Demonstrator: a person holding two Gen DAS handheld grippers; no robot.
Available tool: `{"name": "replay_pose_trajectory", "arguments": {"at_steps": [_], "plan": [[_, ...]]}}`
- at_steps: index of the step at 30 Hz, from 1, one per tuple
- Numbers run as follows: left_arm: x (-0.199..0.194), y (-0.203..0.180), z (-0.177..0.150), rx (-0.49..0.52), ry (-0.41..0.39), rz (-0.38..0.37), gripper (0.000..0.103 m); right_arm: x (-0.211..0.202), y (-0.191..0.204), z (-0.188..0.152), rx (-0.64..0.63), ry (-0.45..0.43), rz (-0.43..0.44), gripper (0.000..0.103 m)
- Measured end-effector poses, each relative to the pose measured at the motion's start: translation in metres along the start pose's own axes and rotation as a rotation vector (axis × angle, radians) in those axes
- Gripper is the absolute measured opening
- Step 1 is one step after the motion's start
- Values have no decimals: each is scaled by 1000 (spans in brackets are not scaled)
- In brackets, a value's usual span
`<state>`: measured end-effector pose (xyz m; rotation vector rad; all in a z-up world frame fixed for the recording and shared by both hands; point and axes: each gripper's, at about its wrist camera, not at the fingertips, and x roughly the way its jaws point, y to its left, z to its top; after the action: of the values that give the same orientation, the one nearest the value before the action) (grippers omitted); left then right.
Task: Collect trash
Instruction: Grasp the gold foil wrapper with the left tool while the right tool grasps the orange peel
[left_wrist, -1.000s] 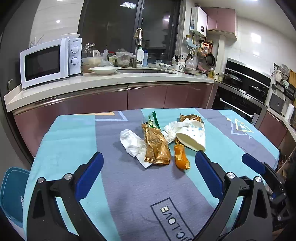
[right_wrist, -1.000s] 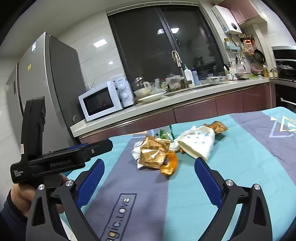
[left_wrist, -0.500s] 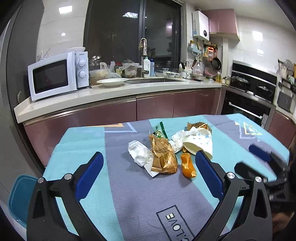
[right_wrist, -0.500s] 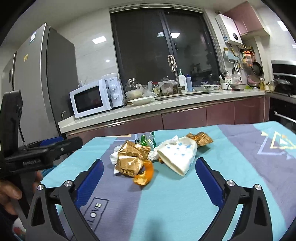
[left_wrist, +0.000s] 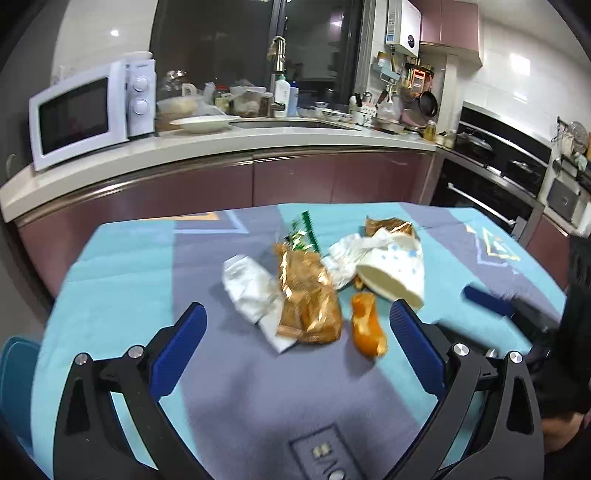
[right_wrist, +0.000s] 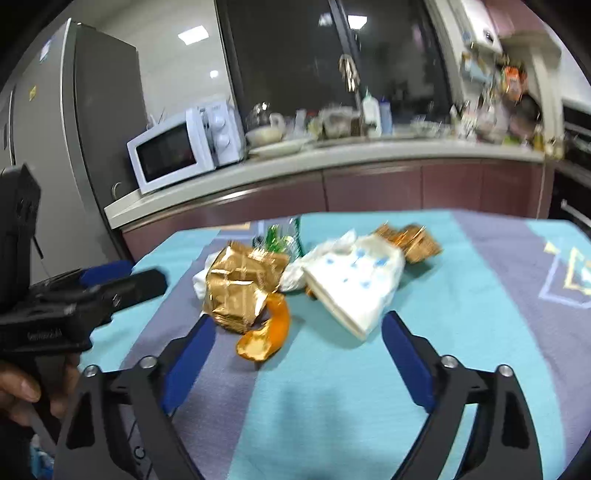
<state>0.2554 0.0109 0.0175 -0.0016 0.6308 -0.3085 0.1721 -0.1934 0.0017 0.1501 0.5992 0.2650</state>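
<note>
Two grippers, the left gripper (left_wrist: 297, 325) and the right gripper (right_wrist: 297, 334), hang over the table (left_wrist: 122, 280). Both sets of fingers are wide and hold nothing; the right ones have just closed a little near the orange wrapper (right_wrist: 267, 330).

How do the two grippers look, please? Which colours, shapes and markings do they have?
Both are alike. The left gripper and the right gripper have black angular frames with silver bolts, and jaws faced with long blue pads. From the right camera, the left gripper's black body bears small white lettering, too blurred to read. No cables show.

Ceiling lights glare on wall tiles (left_wrist: 517, 74) — fisheye-bent edges, right view motion-blurred — dark window (right_wrist: 295, 55).
</note>
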Motion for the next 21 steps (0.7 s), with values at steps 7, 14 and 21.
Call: {"name": "replay_pose_trajectory", "arguments": {"at_steps": [7, 14, 21], "plan": [[47, -6, 23, 7, 56, -54, 95, 28, -6, 3, 55, 117, 24, 67], [86, -7, 33, -1, 130, -56, 75, 46, -3, 2, 52, 202, 38, 54], [111, -7, 34, -14, 180, -64, 54, 58, 1, 3, 44, 244, 66, 43]]}}
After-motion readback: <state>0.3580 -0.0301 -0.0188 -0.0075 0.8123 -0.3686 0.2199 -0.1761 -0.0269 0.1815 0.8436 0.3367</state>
